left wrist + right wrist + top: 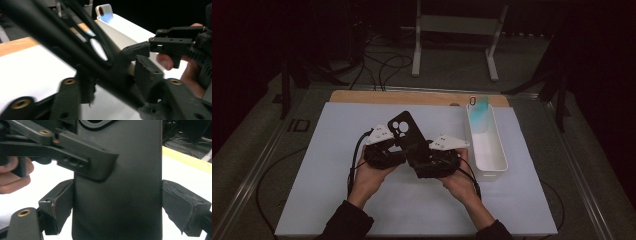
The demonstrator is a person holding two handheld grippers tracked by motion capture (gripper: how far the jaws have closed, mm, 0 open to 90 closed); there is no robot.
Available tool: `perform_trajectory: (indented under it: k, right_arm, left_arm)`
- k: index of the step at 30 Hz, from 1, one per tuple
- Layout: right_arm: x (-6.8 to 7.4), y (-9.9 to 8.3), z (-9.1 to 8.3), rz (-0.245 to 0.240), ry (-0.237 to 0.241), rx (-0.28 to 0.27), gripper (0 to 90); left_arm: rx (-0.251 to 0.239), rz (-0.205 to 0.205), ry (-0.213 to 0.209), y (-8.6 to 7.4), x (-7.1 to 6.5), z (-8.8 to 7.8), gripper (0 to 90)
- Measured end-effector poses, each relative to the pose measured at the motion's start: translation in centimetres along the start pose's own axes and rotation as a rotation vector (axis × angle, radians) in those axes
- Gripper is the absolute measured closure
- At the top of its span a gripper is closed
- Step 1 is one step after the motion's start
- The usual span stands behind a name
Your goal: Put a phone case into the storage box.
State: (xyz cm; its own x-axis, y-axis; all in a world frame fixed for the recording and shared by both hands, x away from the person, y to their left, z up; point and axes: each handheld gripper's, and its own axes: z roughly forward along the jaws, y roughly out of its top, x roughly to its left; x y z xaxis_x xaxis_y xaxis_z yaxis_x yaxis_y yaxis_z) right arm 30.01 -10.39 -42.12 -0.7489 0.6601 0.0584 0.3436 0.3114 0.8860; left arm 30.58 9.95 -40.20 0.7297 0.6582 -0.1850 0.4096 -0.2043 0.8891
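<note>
left gripper [398,148]: angled inward, pinching black phone case [404,131]
right gripper [117,202]: clamped across case sides
nearby: white bin [492,160], phone [479,112] inside

A white bin [497,165] sat on my table's white mat [332,195], a teal phone [479,111] leaning inside it.

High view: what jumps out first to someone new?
A black phone case is held up over the middle of the white mat, with the left gripper and right gripper meeting on it. To the right, a white bin holds a teal phone propped at its far end.
</note>
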Motion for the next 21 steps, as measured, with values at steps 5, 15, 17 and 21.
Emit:
perform_trajectory:
  k: [5, 15, 17, 21]
  right_arm:
    - [0.13, 0.04, 0.17, 0.017, -0.009, -0.02, 14.1]
    - [0.46, 0.05, 0.59, 0.023, -0.018, -0.03, 13.5]
    - [0.42, -0.01, 0.64, 0.016, -0.011, -0.029, 13.3]
    - [0.43, 0.03, 0.65, 0.009, -0.009, -0.028, 12.9]
  left_arm:
    - [-0.012, -0.013, -0.029, 0.02, 0.05, 0.06, 69.6]
    - [-0.012, 0.009, -0.048, -0.07, -0.16, 0.15, 79.5]
    - [-0.012, 0.018, -0.045, -0.07, -0.31, 0.14, 80.1]
    - [-0.014, 0.022, -0.037, -0.08, -0.43, 0.17, 82.2]
